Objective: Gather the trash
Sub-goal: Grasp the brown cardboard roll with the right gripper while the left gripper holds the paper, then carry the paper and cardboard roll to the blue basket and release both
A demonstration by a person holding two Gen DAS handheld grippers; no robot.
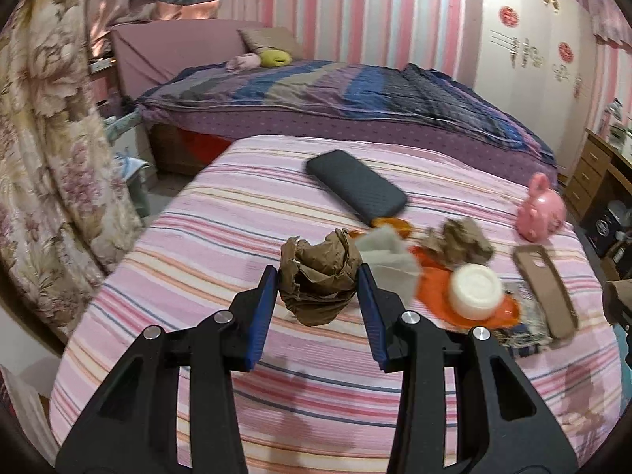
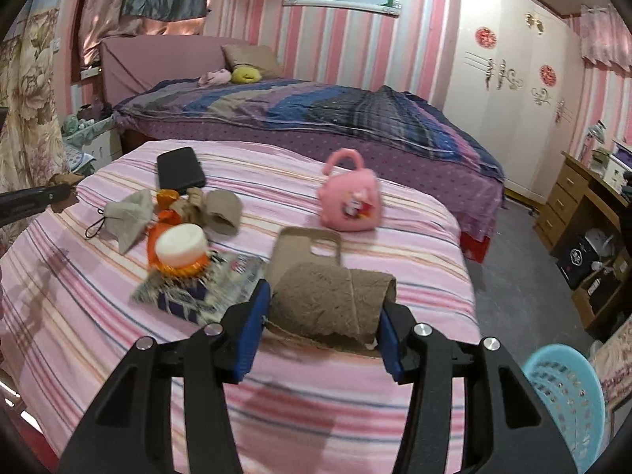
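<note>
Crumpled brown paper ball [image 1: 318, 276] sat pinched between the left gripper [image 1: 318, 276] pads; the right gripper [image 2: 326, 308] clamped a rough, curled brown cardboard sheet [image 2: 331, 300] above the pink striped cloth [image 2: 395, 205].

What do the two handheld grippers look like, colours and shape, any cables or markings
Both look alike. The left gripper and right gripper each have two matte black angular linkage arms with triangular cut-outs, round silver pivot pins, and flat blue ridged finger pads. No cables, printed markings, sleeves or hands show in either wrist view.
</note>
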